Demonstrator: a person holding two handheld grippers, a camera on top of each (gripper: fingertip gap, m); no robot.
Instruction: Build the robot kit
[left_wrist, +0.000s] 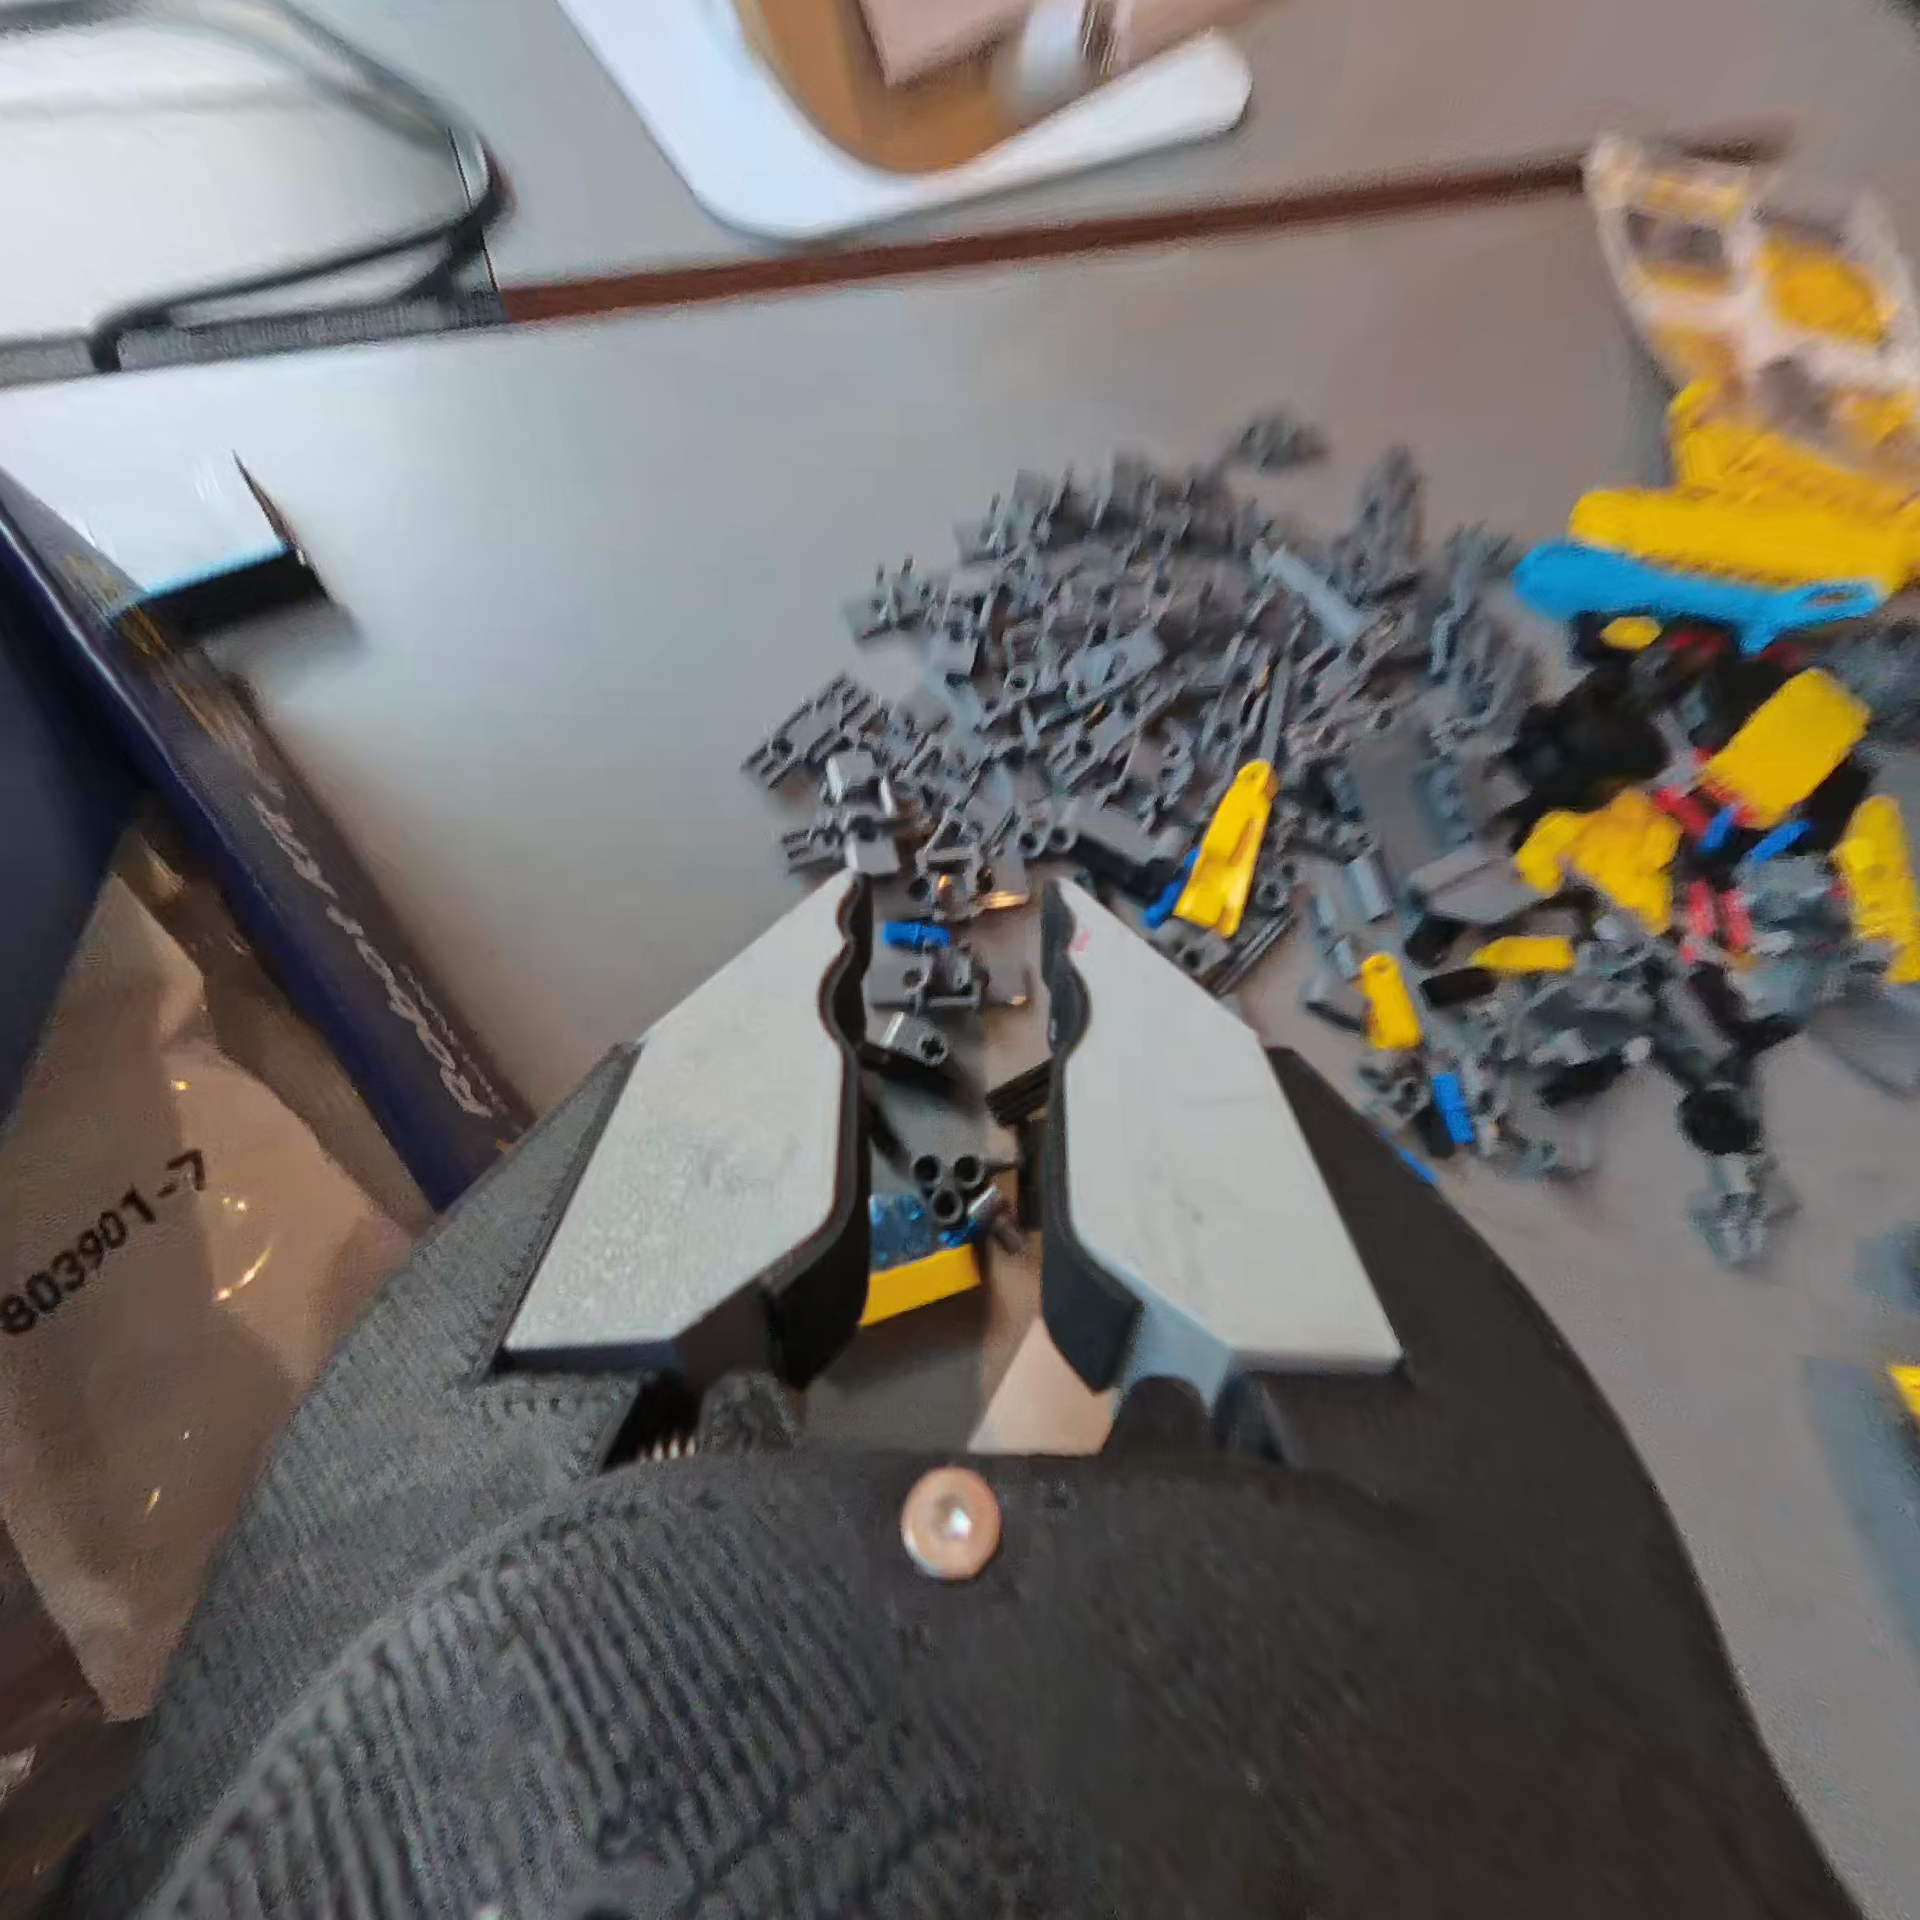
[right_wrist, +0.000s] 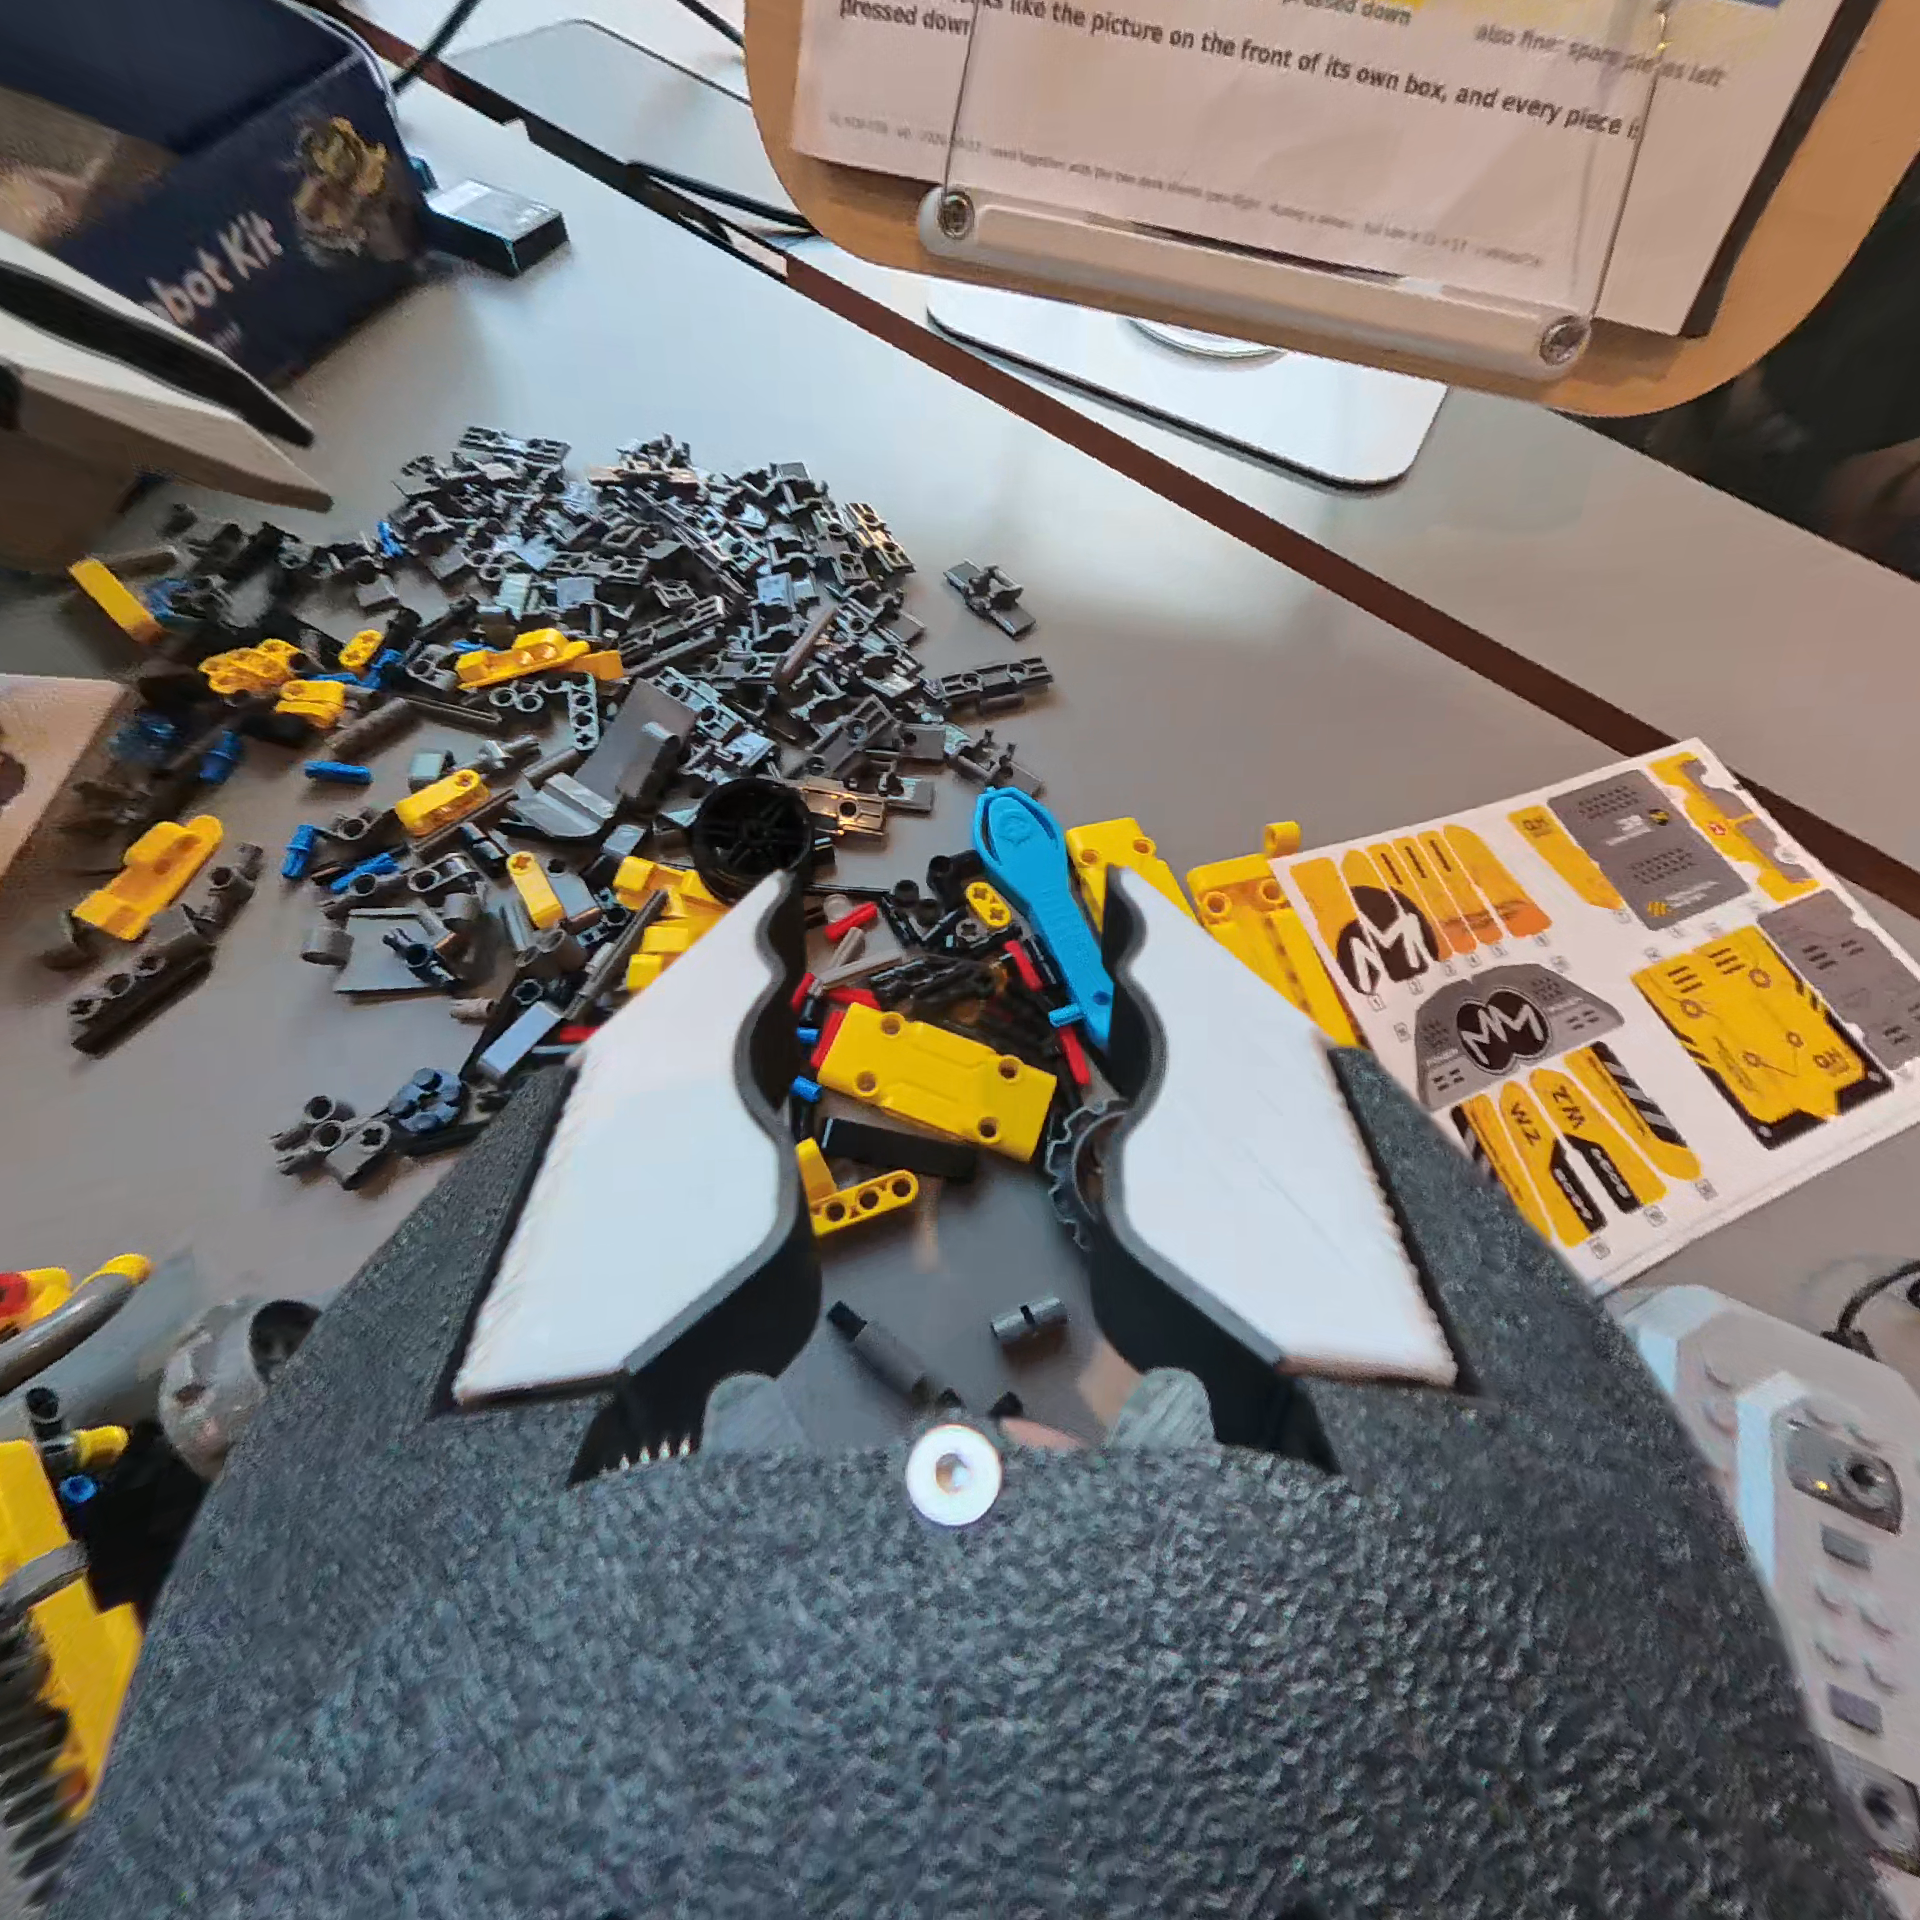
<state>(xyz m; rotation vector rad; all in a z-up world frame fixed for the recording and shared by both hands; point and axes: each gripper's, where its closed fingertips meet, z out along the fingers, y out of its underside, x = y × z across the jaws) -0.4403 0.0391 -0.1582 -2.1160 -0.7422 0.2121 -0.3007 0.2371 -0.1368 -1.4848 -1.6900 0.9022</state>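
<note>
Your left gripper (left_wrist: 951, 894) and right gripper (right_wrist: 945, 883) both hover, jaws apart and empty, over scattered building-kit pieces (right_wrist: 665, 644) on the grey table (right_wrist: 1195, 665).

Both wrist views near, downward; share, seemingly, brick pile (right_wrist: 644, 644).

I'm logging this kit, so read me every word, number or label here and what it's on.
I won't repeat writing; here is where it stands.
Clear plastic bag: black printed number, legible.
Dark blue box: white lettering, partly cut off.
Paper sheet on the wooden stand: printed lines, partly legible; small print blurred.
Sticker sheet: letter logos, tiny numbers too small.
</note>
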